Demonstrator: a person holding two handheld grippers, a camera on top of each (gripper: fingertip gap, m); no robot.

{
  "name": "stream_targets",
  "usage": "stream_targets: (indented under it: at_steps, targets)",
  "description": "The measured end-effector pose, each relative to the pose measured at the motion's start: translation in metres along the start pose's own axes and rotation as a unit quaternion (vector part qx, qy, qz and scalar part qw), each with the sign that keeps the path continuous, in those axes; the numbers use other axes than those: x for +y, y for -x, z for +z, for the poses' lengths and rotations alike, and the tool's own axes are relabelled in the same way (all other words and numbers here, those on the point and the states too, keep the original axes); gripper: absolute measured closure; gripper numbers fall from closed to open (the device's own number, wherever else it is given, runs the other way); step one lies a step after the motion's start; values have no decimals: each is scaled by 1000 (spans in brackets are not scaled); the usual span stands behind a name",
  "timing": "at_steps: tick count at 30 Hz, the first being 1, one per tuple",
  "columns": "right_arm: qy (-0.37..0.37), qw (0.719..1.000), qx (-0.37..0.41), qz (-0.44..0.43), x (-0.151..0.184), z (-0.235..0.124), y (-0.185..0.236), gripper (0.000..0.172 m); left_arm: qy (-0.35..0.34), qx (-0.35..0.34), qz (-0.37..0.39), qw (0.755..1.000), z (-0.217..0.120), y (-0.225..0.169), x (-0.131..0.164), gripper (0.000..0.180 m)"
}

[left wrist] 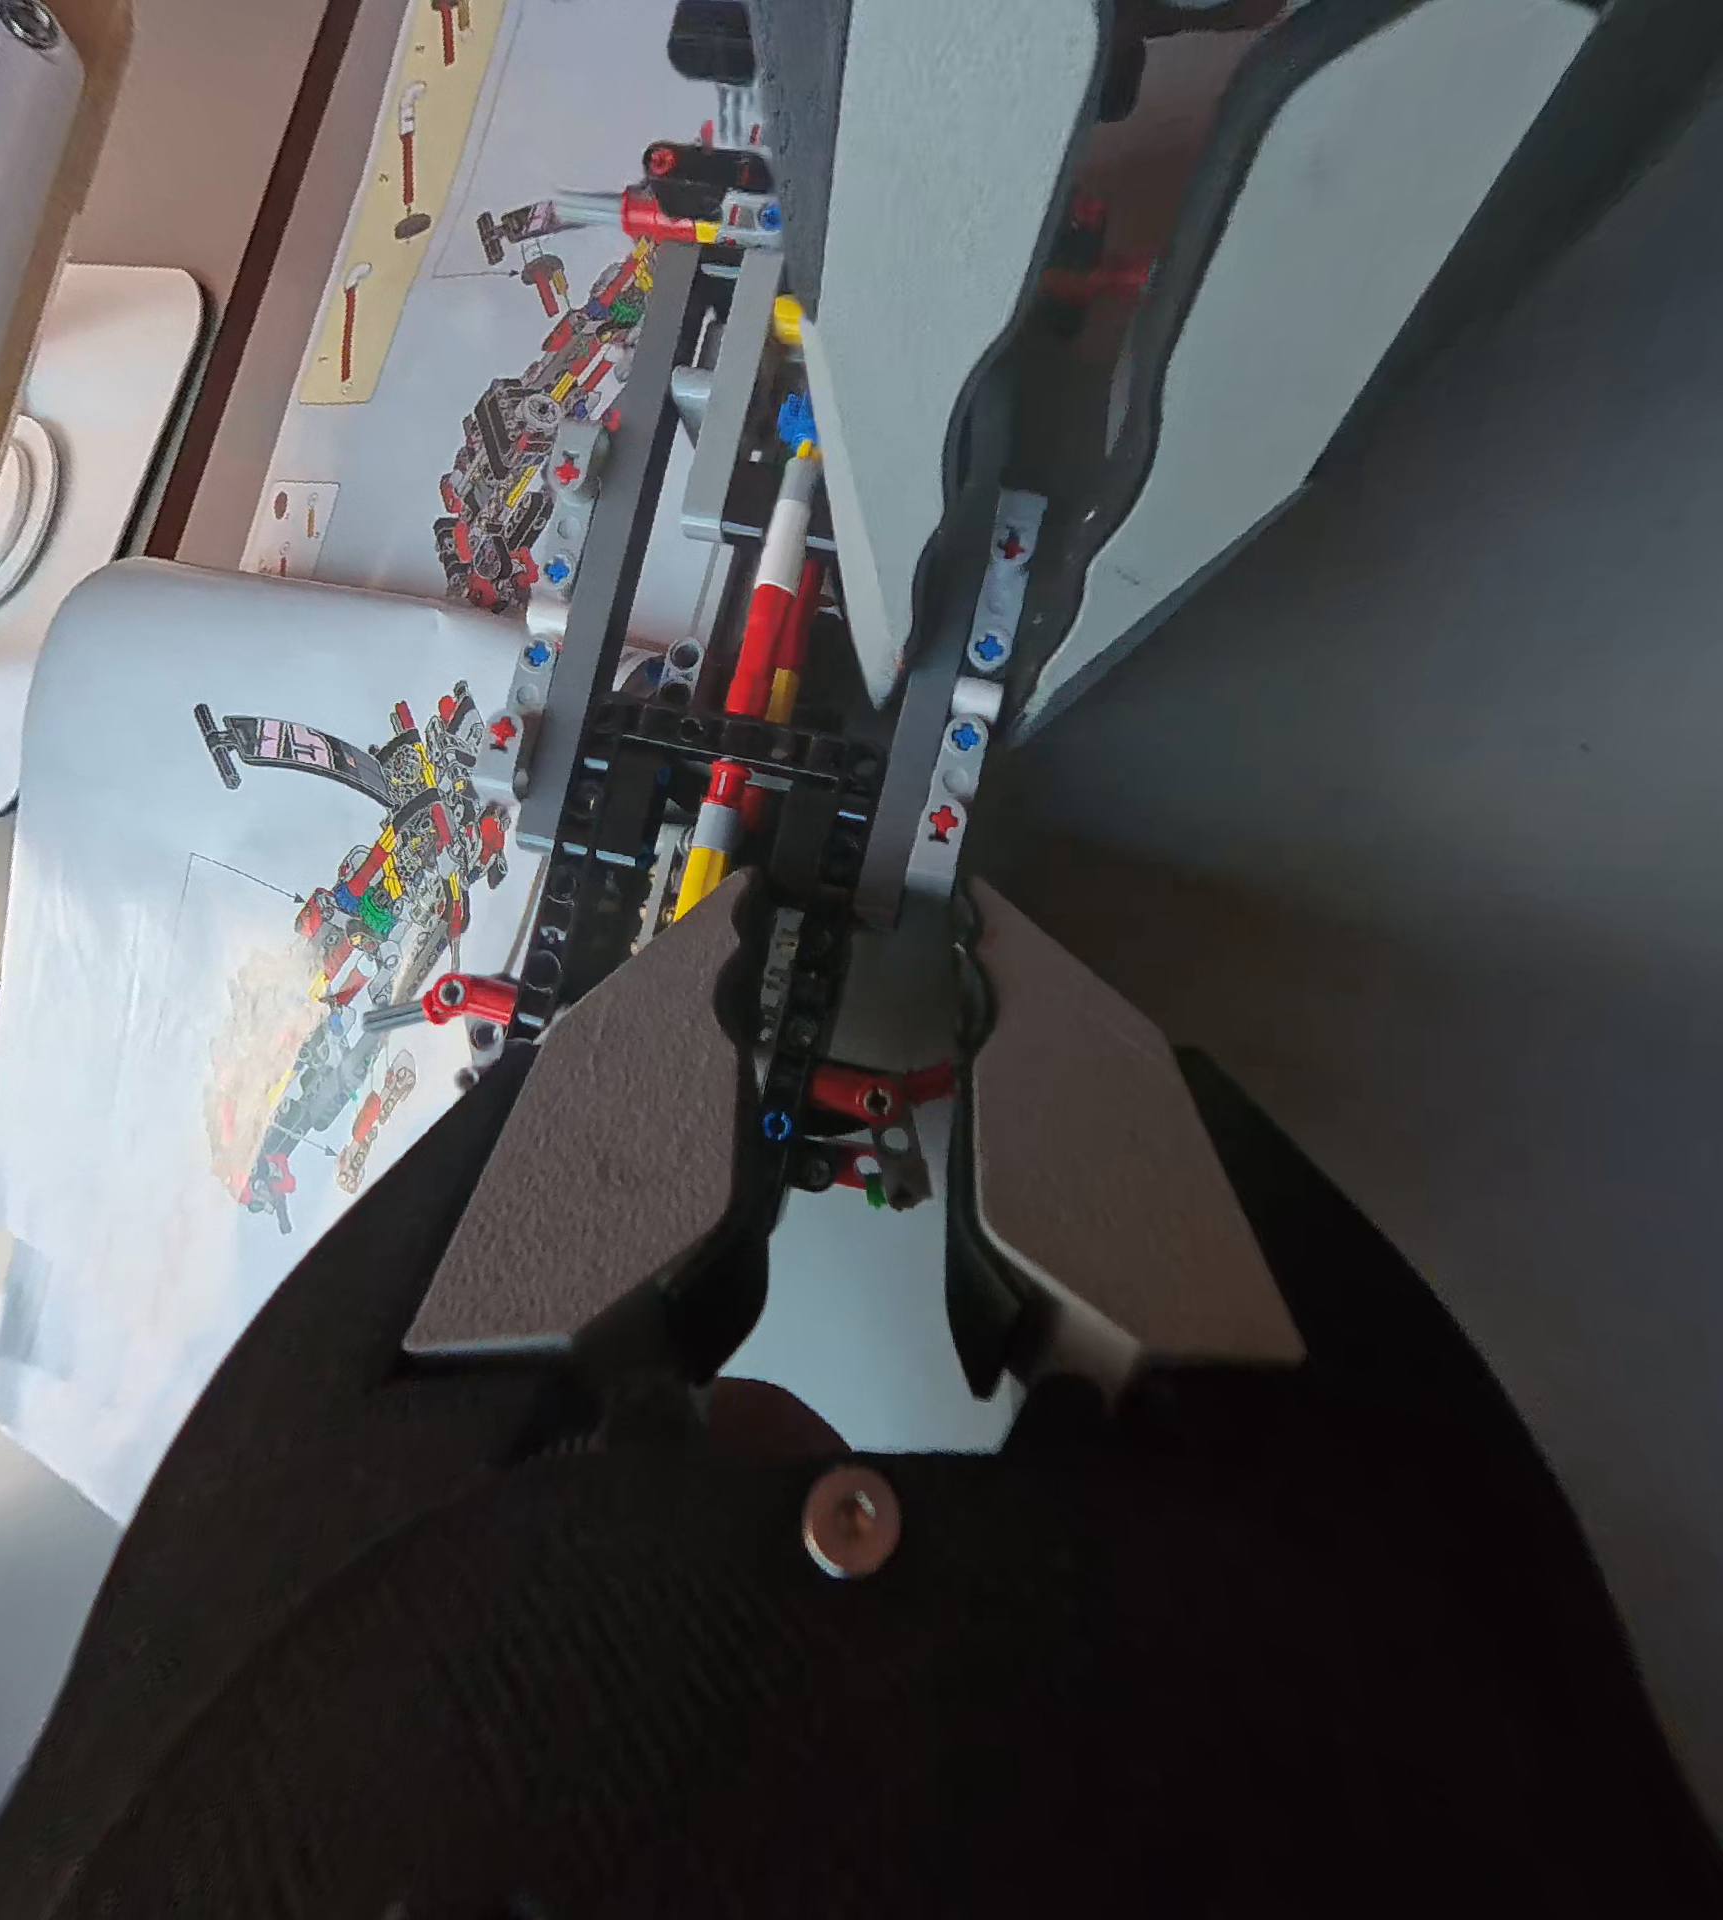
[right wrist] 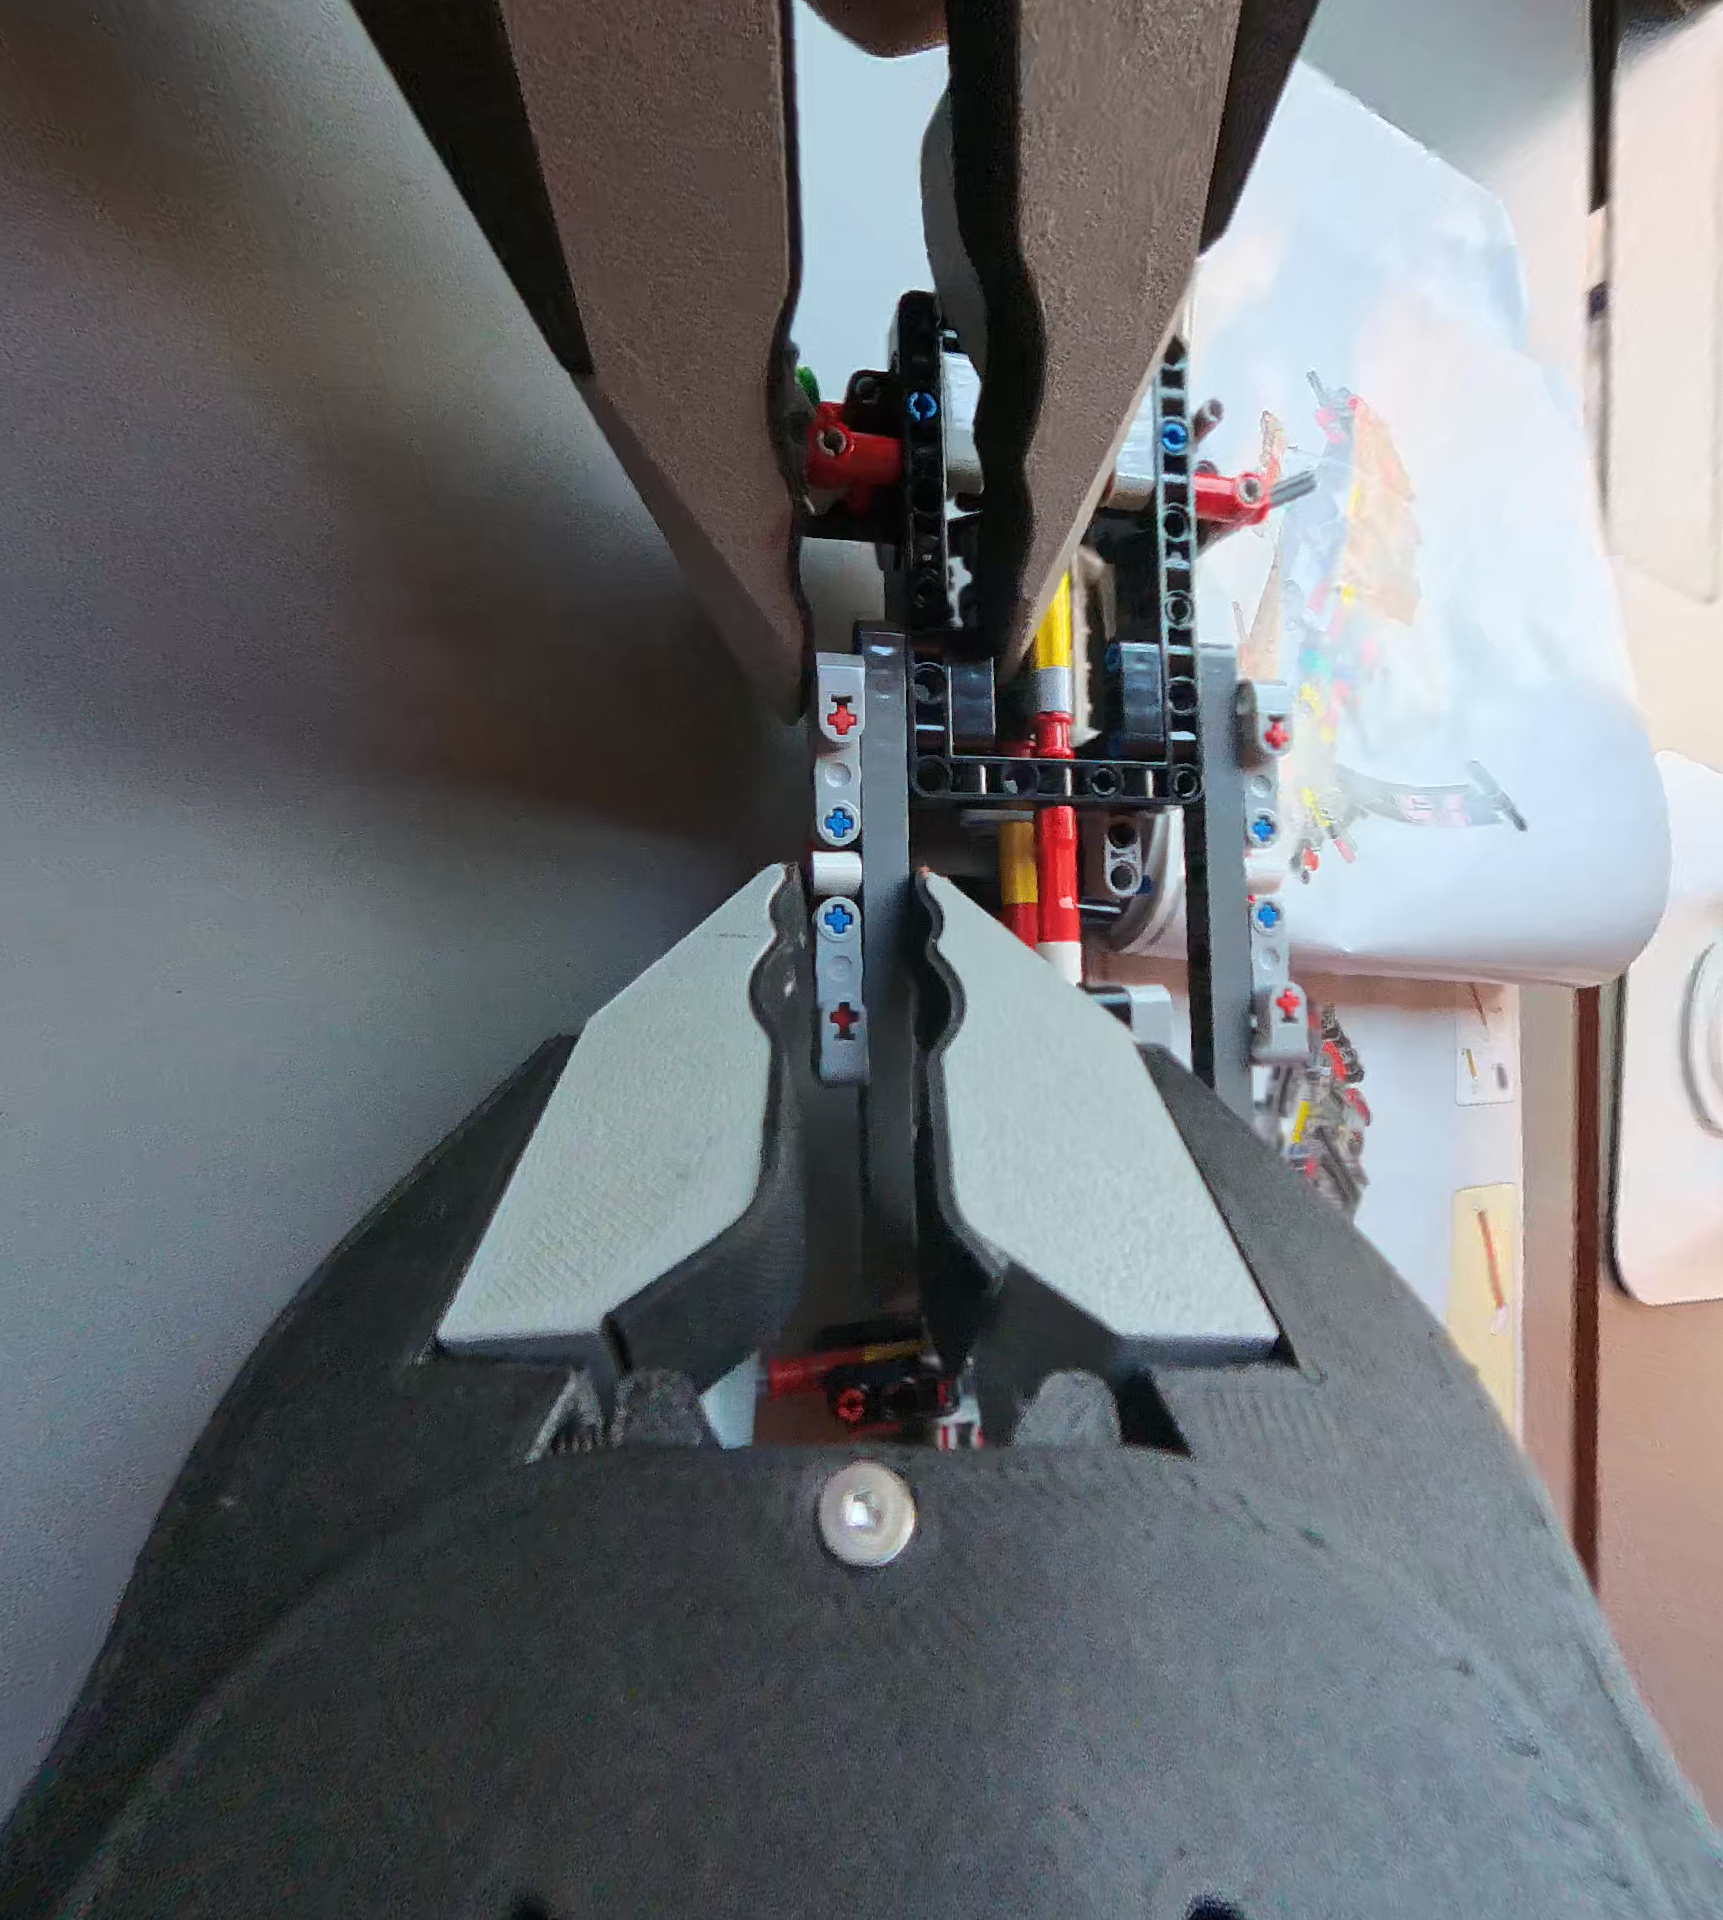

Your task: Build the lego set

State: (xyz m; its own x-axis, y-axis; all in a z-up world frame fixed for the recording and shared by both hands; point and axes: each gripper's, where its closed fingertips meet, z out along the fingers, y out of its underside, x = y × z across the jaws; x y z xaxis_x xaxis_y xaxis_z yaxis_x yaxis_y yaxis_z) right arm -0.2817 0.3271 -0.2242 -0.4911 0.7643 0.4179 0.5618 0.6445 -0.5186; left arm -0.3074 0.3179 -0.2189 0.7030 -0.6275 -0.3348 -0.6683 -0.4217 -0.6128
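While the model point(left wrist: 732, 748) is hanging mid-frame, left gripper point(left wrist: 862, 914) and right gripper point(right wrist: 852, 883) are both pinching it from opposite ends.

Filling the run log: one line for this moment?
left gripper: shut on brick model | right gripper: shut on its grey side beam | instruction booklet beside

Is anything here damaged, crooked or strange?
Nothing looks broken or spilled. The toy brick frame is gripped at opposite ends by the left gripper and right gripper. The instruction booklet's page curls up.
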Motion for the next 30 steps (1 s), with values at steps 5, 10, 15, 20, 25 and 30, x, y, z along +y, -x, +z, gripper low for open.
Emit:
stream_targets:
  at_steps: [5, 10, 15, 20, 25, 30]
  targets:
    - [-14, 998, -17, 52, -1, 2, 1, 156, 12, -10, 6, 1000, -1, 2, 2, 148]
    - [-10, 999, -8, 49, -9, -2, 15, 156, 24, -3, 18, 1000, -10, -12, 5, 148]
    - [-45, 993, 54, 97, -19, -47, 19, 145, -43, 26, -70, 996, -35, -27, -2, 134]
    - [-149, 936, 111, 300, 22, -128, -7, 144, -82, -13, -193, 978, -92, -8, 17, 133]
    - [-178, 846, 11, 502, 84, -124, -17, 122, -50, 26, -334, 941, -91, 11, 61, 130]
    - [-230, 784, -91, 569, 87, -92, -21, 124, -86, 151, -444, 879, -61, 12, 59, 134]
